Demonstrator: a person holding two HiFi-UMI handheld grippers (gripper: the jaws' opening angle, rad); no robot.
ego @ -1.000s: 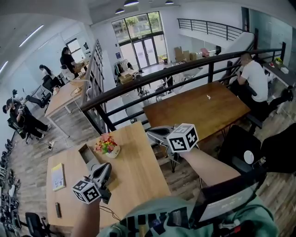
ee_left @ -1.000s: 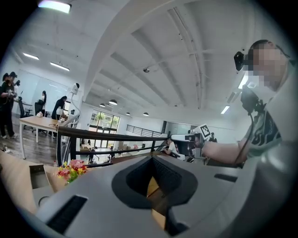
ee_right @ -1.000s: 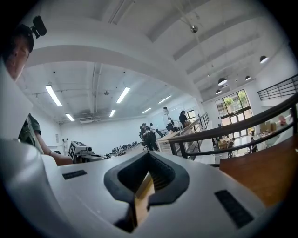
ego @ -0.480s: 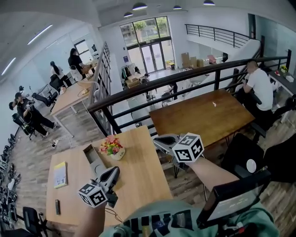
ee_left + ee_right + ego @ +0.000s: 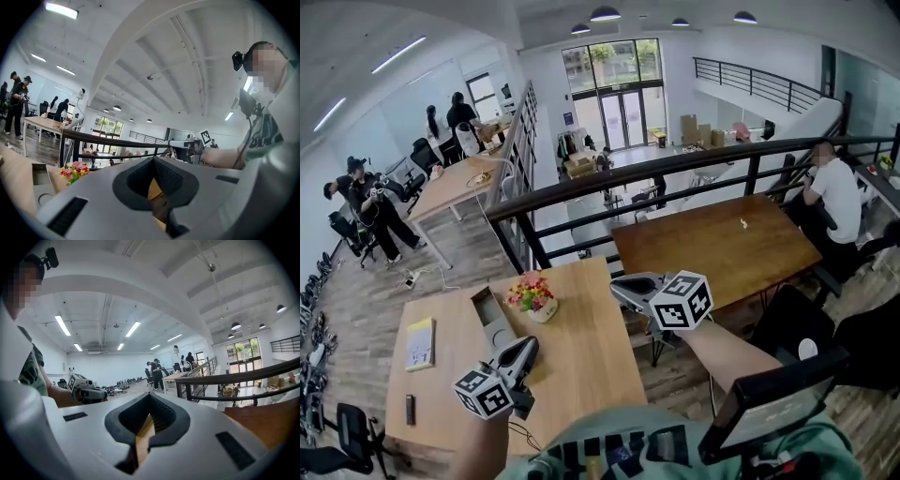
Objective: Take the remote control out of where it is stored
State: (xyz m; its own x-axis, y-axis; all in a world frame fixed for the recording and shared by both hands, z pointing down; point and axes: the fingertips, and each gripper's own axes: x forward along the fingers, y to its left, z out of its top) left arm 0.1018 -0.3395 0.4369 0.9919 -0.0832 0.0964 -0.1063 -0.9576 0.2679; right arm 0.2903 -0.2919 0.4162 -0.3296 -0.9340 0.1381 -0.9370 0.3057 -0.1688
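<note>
The remote control itself cannot be made out. Its likely store is the open grey rectangular box (image 5: 478, 307) on the light wooden desk (image 5: 581, 361), long axis running 11 to 5 o'clock in the head view. A slim dark bar (image 5: 410, 410) near the desk's 8 o'clock corner is too small to identify. The left tool (image 5: 525, 345), jaws pressed together on nothing, hovers over the desk with the box's near end just beside its tips at 10 o'clock, so it looks the nearer for the reach. The right tool (image 5: 619, 284), jaws likewise together and empty, hangs past the desk's right edge, at 3 o'clock from the box and well apart.
</note>
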